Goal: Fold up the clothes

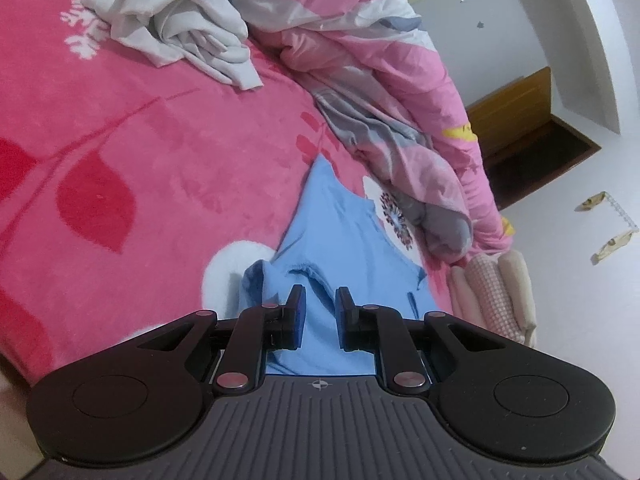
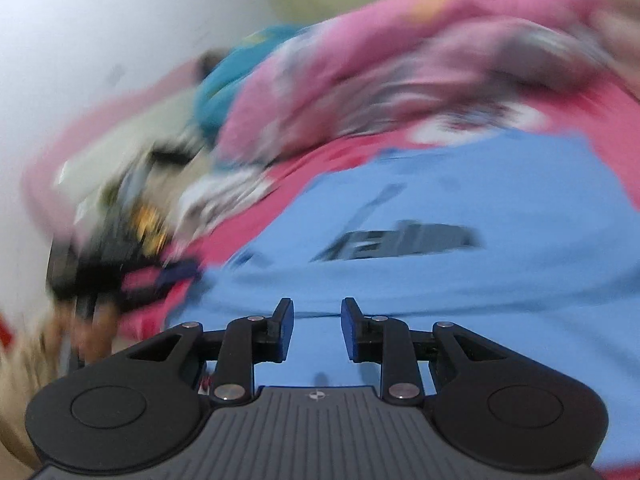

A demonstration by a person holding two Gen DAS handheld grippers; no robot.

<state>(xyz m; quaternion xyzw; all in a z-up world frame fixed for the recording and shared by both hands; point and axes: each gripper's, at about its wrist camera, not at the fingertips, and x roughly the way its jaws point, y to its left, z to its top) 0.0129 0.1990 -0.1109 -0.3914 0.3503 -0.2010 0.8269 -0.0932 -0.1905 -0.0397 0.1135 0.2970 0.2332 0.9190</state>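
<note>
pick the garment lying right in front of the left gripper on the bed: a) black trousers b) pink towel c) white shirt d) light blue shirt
d: in the left wrist view the light blue shirt lies on the pink blanket directly ahead of the left gripper, while the white garment sits crumpled far up the bed.

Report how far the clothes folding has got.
Done: nothing looks folded yet. In hand: the blue shirt lies spread on the pink blanket, with the left gripper and right gripper low over it, jaws slightly apart; no clear pinch shows. Left: fold it, then the crumpled white garment.
</note>
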